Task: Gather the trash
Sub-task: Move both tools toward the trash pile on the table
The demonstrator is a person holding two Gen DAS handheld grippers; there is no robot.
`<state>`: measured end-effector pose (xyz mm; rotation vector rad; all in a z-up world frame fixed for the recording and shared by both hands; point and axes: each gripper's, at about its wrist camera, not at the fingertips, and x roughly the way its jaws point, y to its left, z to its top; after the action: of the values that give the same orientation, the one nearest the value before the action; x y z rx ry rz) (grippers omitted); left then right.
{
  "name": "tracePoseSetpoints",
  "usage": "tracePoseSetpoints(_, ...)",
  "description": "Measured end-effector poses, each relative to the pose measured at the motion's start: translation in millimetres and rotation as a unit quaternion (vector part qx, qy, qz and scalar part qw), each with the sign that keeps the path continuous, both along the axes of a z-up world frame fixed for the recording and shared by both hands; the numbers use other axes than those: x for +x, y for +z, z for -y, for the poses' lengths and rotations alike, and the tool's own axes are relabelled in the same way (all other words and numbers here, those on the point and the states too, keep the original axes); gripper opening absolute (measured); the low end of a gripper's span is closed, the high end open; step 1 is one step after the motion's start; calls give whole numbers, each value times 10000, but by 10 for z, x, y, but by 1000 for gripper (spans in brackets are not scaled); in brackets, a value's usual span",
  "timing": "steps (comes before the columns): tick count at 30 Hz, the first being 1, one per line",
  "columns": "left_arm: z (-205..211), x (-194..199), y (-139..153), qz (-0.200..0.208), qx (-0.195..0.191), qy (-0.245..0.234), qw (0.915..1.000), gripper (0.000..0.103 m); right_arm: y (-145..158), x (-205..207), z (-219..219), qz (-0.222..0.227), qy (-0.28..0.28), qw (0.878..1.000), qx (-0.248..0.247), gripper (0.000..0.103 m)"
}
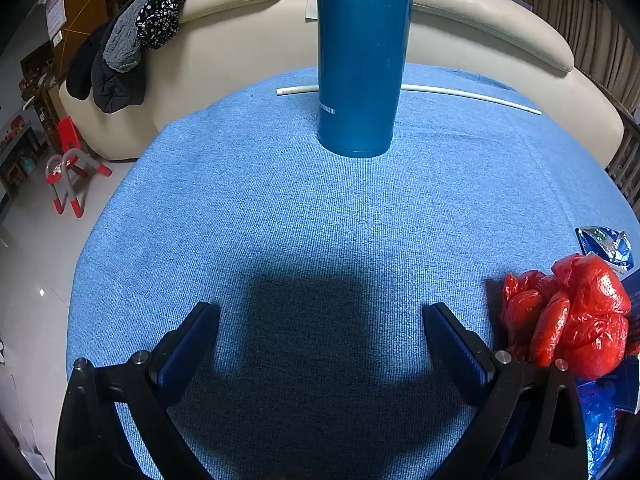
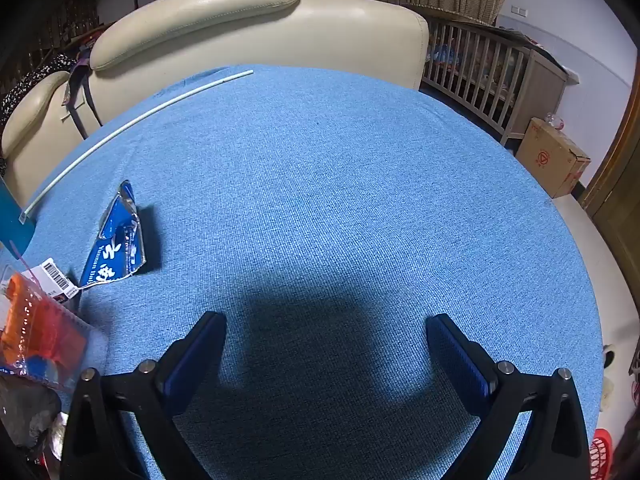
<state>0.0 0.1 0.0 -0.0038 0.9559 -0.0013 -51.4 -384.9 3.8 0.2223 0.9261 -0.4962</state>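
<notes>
A crumpled red plastic bag [image 1: 572,312] lies at the right edge of the blue cloth table [image 1: 320,208], just right of my left gripper [image 1: 320,320], which hangs open over bare cloth. Beyond the bag sits a blue foil wrapper [image 1: 606,245]. In the right wrist view that blue wrapper [image 2: 118,240] stands left of my right gripper [image 2: 326,330], also open and with nothing between its fingers. A clear packet with orange contents [image 2: 36,336] and a barcode label [image 2: 54,276] lies at the left edge. More blue plastic [image 1: 600,420] shows low on the right.
A tall blue metal tumbler [image 1: 362,56] stands upright on the far middle of the table. A thin white rod [image 2: 132,124] lies along the far edge. A cream sofa [image 2: 256,32] backs the table, with a wooden crib [image 2: 492,76] and cardboard box [image 2: 554,156] on the right.
</notes>
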Motion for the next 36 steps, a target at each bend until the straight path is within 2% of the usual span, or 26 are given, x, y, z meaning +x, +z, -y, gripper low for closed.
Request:
tracePoseSetpoints(29, -3, 21, 7, -91, 9, -44, 9999, 103, 0, -1, -11, -3, 0, 10000, -1, 103)
tracePoseSetpoints(32, -61, -20, 50, -107, 114, -7, 9999, 103, 32, -21, 20, -217, 136, 9995, 165, 103)
tracePoseSetpoints(36, -158, -217, 233, 139, 135, -6, 9998, 103, 358, -353, 31, 299, -15, 9995, -91, 103)
